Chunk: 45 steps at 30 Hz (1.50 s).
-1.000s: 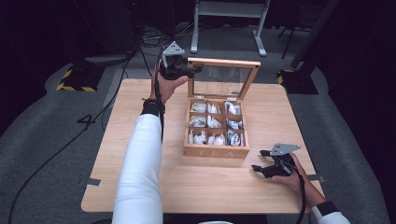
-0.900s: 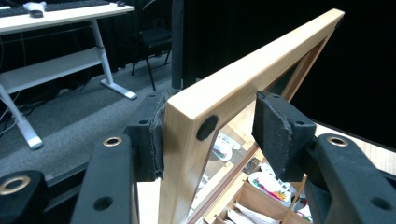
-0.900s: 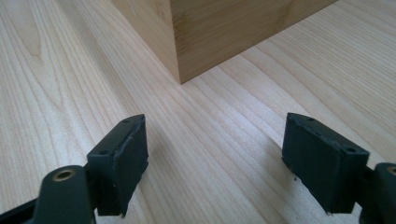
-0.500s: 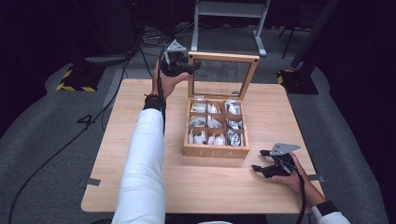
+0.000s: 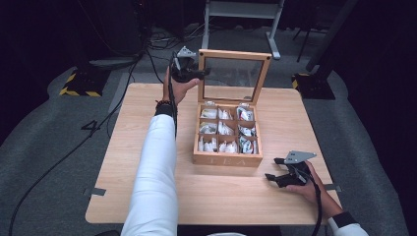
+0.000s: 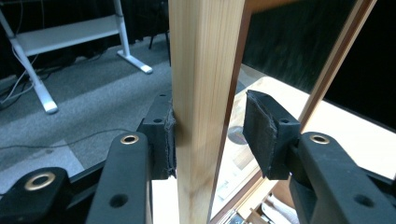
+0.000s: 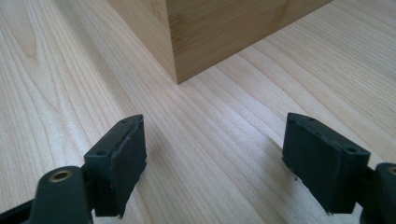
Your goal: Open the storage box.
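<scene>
Tea box (image 5: 227, 142) is seen at the centre of the wooden table (image 5: 123, 162), its nine compartments packed with sachets (image 5: 222, 129). Its glass-paned lid (image 5: 234, 74) is stood upright at twelve o'clock. The lid's frame is straddled by the left gripper (image 6: 210, 133), jaws parted, one pad touching the wood. The right gripper (image 7: 212, 161), jaws wide, is rested at four o'clock beside the box's corner.
</scene>
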Motion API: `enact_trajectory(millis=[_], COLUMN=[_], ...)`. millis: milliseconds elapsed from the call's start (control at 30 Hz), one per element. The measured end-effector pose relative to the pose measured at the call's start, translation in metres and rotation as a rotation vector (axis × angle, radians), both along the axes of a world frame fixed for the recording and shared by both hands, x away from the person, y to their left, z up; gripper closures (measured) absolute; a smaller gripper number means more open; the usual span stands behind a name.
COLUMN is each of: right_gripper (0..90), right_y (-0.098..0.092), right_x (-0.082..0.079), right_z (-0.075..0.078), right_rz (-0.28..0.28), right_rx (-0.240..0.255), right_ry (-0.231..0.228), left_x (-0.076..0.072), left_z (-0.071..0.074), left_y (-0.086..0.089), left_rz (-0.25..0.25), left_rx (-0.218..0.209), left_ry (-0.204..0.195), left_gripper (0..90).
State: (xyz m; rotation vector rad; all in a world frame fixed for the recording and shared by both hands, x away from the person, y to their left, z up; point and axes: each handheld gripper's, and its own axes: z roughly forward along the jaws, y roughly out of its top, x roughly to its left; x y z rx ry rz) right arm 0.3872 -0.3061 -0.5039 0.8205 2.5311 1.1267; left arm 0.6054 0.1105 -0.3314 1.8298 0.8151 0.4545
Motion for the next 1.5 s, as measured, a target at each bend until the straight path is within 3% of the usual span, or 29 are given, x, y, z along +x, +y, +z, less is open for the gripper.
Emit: enact_trajectory(millis=[200, 300, 500, 600, 900, 1033, 1067, 1167, 1300, 1500], right_gripper=[21.8, 21.8, 22.1, 22.1, 22.1, 22.1, 22.1, 22.1, 22.1, 22.1], right_y=[0.0, 0.0, 0.0, 0.0, 0.0, -0.001, -0.001, -0.001, -0.001, -0.001], right_x=[0.0, 0.0, 0.001, 0.002, 0.002, 0.001, 0.001, 0.001, 0.001, 0.001], right_z=[0.0, 0.0, 0.0, 0.0, 0.0, 0.0, 0.0, 0.0, 0.0, 0.0], right_rz=[-0.006, -0.006, -0.016, -0.02, -0.025, -0.027, -0.028, -0.028, -0.029, -0.029], right_rx=[-0.002, -0.002, 0.003, 0.003, 0.0, 0.001, 0.001, 0.001, 0.001, 0.001], right_ry=[-0.003, -0.002, 0.003, 0.002, 0.001, 0.0, 0.0, 0.0, -0.001, 0.0], left_x=[0.007, 0.008, 0.015, 0.017, 0.016, 0.01, 0.009, 0.006, 0.003, -0.006], left_z=[-0.015, -0.019, -0.034, -0.043, -0.068, -0.087, -0.09, -0.095, -0.099, -0.091], left_y=[0.0, -0.003, -0.004, -0.005, -0.005, -0.007, -0.006, -0.005, -0.005, 0.004], left_rz=[0.032, 0.048, 0.082, 0.106, 0.082, 0.053, 0.051, 0.061, 0.065, 0.07], left_rx=[-0.009, 0.024, 0.031, 0.017, 0.079, 0.182, 0.175, 0.146, 0.162, 0.164], left_ry=[0.028, 0.031, 0.064, 0.079, 0.134, 0.175, 0.173, 0.178, 0.181, 0.163], left_gripper=[55.7, 56.0, 56.9, 56.9, 59.4, 60.2, 60.1, 60.7, 59.1, 52.9])
